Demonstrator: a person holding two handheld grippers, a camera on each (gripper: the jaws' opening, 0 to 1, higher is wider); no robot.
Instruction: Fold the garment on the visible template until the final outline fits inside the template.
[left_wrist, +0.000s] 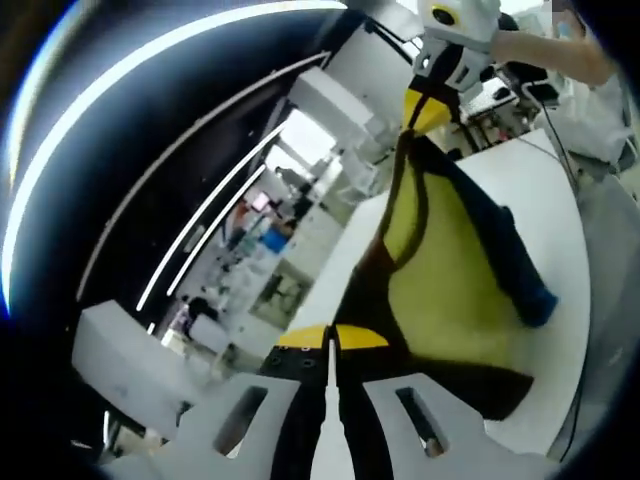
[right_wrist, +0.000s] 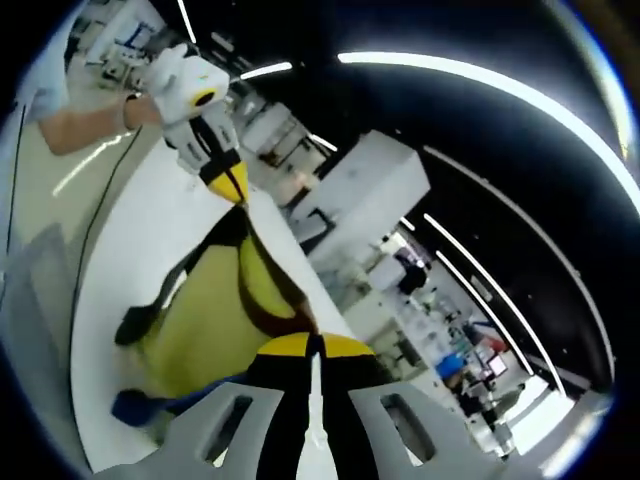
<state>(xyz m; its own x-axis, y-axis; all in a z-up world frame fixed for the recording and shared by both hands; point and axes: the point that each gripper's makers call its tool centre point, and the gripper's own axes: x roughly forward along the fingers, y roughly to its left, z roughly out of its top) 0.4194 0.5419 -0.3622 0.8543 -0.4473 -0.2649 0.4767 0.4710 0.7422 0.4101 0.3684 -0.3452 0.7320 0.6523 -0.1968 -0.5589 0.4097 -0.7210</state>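
Observation:
A yellow garment (left_wrist: 450, 280) with dark trim and a blue part (left_wrist: 510, 260) hangs stretched between both grippers above the white table (left_wrist: 545, 190). In the left gripper view my left gripper (left_wrist: 331, 338) is shut on its dark edge, and the right gripper (left_wrist: 428, 108) pinches the far corner at the top. The right gripper view has my right gripper (right_wrist: 315, 345) shut on the garment (right_wrist: 200, 330), while the left gripper (right_wrist: 232, 185) holds the opposite corner. The blue part (right_wrist: 140, 405) sags toward the table (right_wrist: 140, 240). I cannot make out a template.
A person's arm (left_wrist: 560, 45) holds the far gripper, and a thin cable (left_wrist: 565, 160) runs across the table. White cabinets (right_wrist: 370, 190) and cluttered workbenches stand beyond the table's edge. Long light strips cross the dark ceiling.

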